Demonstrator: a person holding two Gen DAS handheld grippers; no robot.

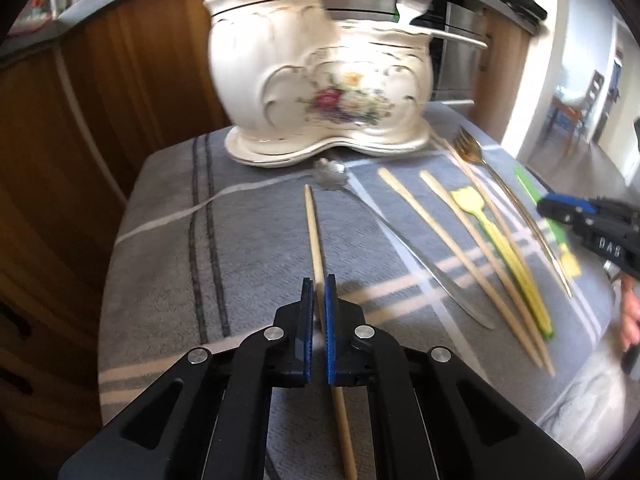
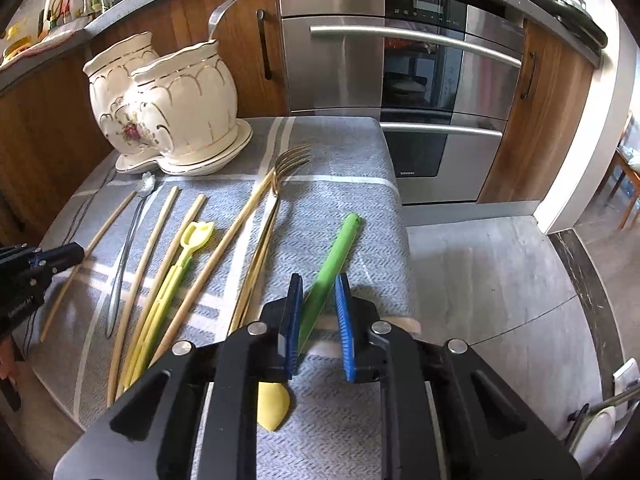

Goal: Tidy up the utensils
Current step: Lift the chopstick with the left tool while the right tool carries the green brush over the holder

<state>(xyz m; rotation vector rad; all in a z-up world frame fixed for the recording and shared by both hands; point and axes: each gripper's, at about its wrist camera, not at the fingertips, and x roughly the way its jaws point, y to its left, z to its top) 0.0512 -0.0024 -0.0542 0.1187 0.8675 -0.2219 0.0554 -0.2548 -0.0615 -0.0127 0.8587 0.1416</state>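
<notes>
The left gripper (image 1: 319, 292) is closing its blue pads on a wooden chopstick (image 1: 314, 236), which is lying on the grey striped cloth (image 1: 160, 264) at the left end of the utensil row. The right gripper (image 2: 319, 296) is standing with its jaws apart around the green handle (image 2: 334, 264) of a utensil at the right end; whether the pads are touching it cannot be told. The floral ceramic holder (image 2: 168, 112) is sitting at the far left, a silver fork (image 1: 416, 4) inside.
</notes>
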